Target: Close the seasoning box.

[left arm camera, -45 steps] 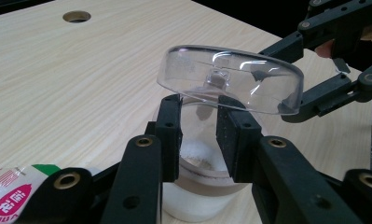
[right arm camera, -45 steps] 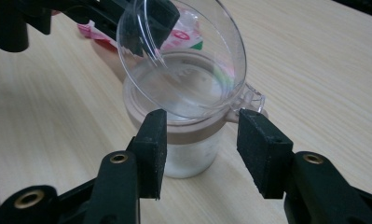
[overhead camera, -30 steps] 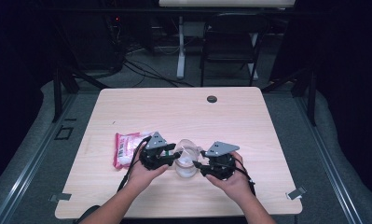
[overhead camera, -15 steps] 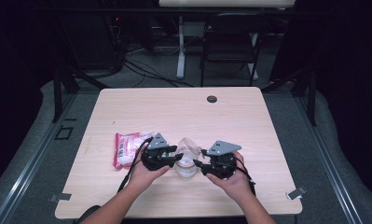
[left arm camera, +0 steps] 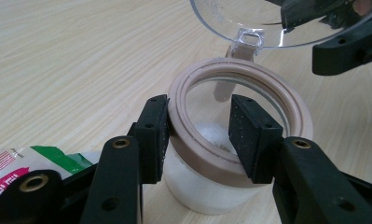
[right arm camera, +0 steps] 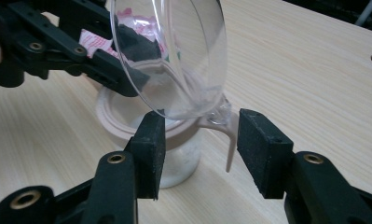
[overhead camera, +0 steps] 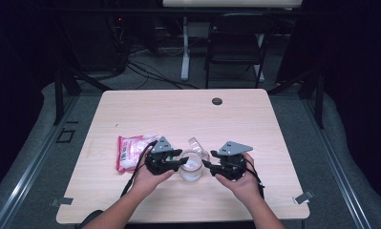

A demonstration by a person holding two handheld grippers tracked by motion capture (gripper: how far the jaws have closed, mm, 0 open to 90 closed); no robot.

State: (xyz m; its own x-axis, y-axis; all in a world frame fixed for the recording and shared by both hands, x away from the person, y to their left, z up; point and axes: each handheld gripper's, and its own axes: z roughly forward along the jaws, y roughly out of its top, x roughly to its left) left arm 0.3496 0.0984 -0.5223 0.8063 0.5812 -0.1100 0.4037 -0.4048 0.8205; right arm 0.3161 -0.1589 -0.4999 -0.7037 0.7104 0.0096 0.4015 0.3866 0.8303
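Observation:
A clear jar (overhead camera: 190, 172) with a beige rim (left arm camera: 242, 66) stands on the table near its front edge, with white powder (left arm camera: 211, 134) inside. Its clear hinged lid (right arm camera: 183, 56) is swung up and tilts over the mouth, joined by a beige strap (right arm camera: 230, 144). My left gripper (left arm camera: 197, 135) is at the jar's left side. One pad lies against the outside of the rim, the other sits over the mouth, and the wall is not pinched. My right gripper (right arm camera: 200, 144) stands open on the jar's right, its pads astride the lid's lower edge and strap.
A pink and white packet (overhead camera: 131, 151) lies on the wooden table (overhead camera: 178, 114) just left of my left hand. A dark grommet (overhead camera: 217, 101) sits near the far edge. Beyond the table stands a folding chair (overhead camera: 238, 38) among cables.

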